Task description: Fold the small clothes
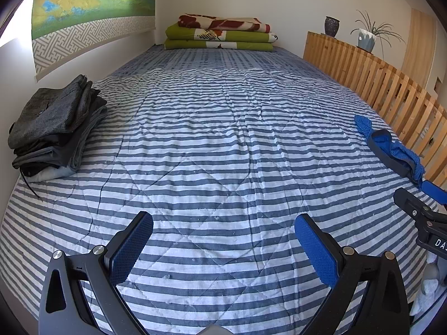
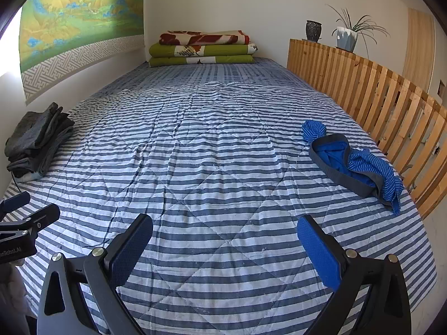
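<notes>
A crumpled blue striped garment with a grey waistband (image 2: 354, 162) lies on the right side of the striped bed, close to the wooden slats; in the left wrist view the same garment (image 1: 391, 148) sits far right. My left gripper (image 1: 223, 223) hovers open over bare quilt near the bed's front. My right gripper (image 2: 225, 226) is open too, empty, with the garment ahead and to its right. A pile of folded grey clothes (image 1: 53, 128) rests at the left edge by the wall. Each view catches part of the other gripper at its side edge.
Striped quilt (image 2: 212, 145) covers the bed. Folded green and red blankets (image 2: 202, 48) are stacked at the far end. A wooden slatted rail (image 2: 377, 92) runs along the right, with a vase (image 2: 313, 30) and a potted plant (image 2: 347, 37) on top. A wall hanging (image 2: 81, 14) is on the left.
</notes>
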`<action>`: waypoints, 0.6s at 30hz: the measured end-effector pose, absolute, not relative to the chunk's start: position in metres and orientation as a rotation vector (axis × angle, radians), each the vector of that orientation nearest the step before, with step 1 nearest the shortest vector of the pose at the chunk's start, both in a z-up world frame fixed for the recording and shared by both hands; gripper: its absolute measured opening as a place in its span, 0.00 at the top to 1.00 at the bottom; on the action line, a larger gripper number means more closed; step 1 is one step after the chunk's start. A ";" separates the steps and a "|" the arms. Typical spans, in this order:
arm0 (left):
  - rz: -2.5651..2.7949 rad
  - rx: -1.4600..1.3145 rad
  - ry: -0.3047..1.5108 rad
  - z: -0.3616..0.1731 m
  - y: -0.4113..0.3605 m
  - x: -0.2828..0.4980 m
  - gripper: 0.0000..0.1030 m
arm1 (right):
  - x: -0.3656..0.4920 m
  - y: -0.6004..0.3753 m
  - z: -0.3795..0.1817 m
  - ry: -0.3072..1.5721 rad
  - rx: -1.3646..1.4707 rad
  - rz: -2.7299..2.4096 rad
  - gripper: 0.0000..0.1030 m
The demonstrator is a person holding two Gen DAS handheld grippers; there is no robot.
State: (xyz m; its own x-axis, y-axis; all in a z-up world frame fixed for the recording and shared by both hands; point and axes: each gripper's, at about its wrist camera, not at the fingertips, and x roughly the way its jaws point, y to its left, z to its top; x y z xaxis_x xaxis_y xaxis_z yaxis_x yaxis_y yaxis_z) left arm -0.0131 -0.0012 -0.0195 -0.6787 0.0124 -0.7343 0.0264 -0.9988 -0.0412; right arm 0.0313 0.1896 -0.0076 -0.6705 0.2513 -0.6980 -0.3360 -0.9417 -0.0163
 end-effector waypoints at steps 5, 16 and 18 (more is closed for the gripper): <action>-2.870 1.259 0.076 -0.020 0.000 -0.013 0.01 | 0.031 0.190 -0.009 0.166 -1.068 2.601 0.01; -2.869 1.266 0.076 -0.020 0.000 -0.016 0.01 | 0.031 0.192 -0.009 0.176 -1.065 2.597 0.01; -2.870 1.267 0.074 -0.021 0.001 -0.015 0.01 | 0.031 0.192 -0.009 0.176 -1.065 2.597 0.01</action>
